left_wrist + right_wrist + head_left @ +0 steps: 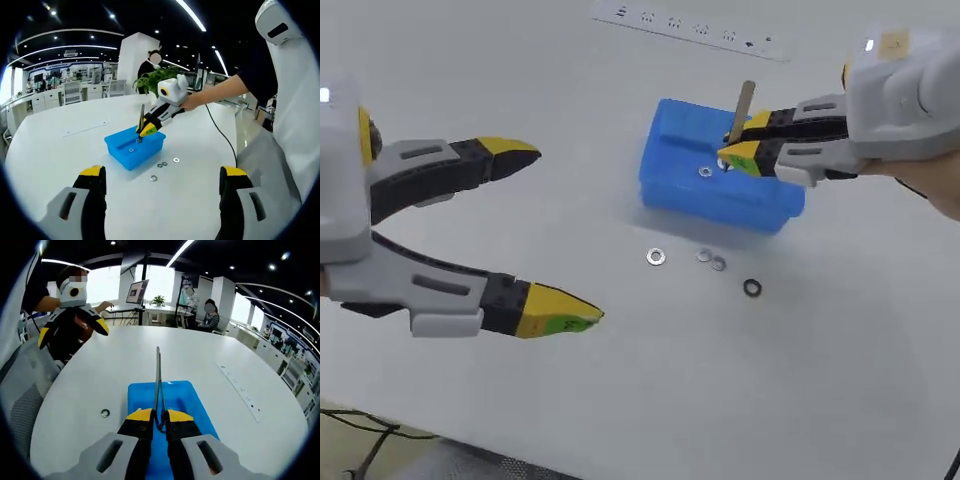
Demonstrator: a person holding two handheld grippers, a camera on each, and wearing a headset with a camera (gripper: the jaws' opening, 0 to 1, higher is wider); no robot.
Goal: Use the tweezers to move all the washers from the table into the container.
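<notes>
Above the container [715, 205], right gripper [740, 145] clamps tweezers [745, 100] in its jaws; left gripper [565, 235], jaws wide, waits. Tweezers twisting in that grip could flick washers [656, 257] off the desk [670, 390].

Free room: bare white table [650, 390] between left gripper [568, 235] and blue container [692, 195]. Left gripper's jaws spread wide, nothing between them.
Obstacles: right gripper [745, 150], clamped on tweezers [744, 105], hangs over container's right half and bars approach from that side. Container's left half open from above.
Four washers [656, 257] lie loose on table just before container's near wall, two of them almost touching.
Power strip [690, 28] lies beyond container, well apart.
</notes>
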